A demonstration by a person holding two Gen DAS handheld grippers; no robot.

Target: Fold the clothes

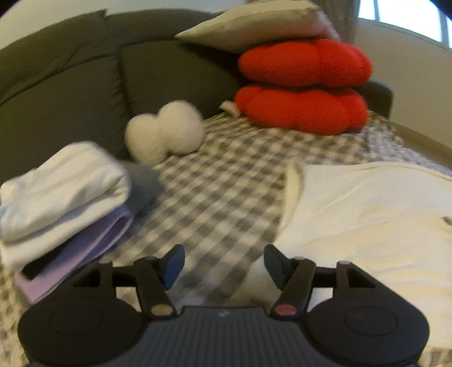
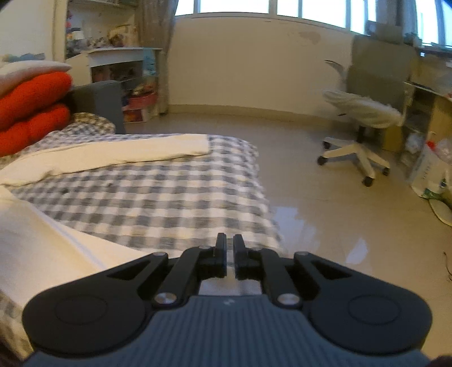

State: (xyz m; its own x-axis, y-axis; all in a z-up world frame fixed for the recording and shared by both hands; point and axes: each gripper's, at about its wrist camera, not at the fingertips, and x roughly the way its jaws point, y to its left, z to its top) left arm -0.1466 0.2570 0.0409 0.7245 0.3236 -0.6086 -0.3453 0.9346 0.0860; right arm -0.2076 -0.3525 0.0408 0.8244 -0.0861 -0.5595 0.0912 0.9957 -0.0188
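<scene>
the spread garment (image 1: pixel 367 214) lies on the bed cover (image 1: pixel 220 180), at 3 o'clock from the bed's centre in the left wrist view. the stack of folded clothes (image 1: pixel 62 203) sits at 9 o'clock. the round plush (image 1: pixel 163 131) rests at 11 o'clock, against the sofa back (image 1: pixel 70 93). two stacked cushions (image 1: pixel 302 87) stand at 1 o'clock, with a pillow (image 1: pixel 254 26) on top. the office chair (image 2: pixel 364 118) stands on the floor (image 2: pixel 325 203), off the bed, at 2 o'clock in the right wrist view.

Cream garment (image 1: pixel 367 214) cut off at right edge
</scene>
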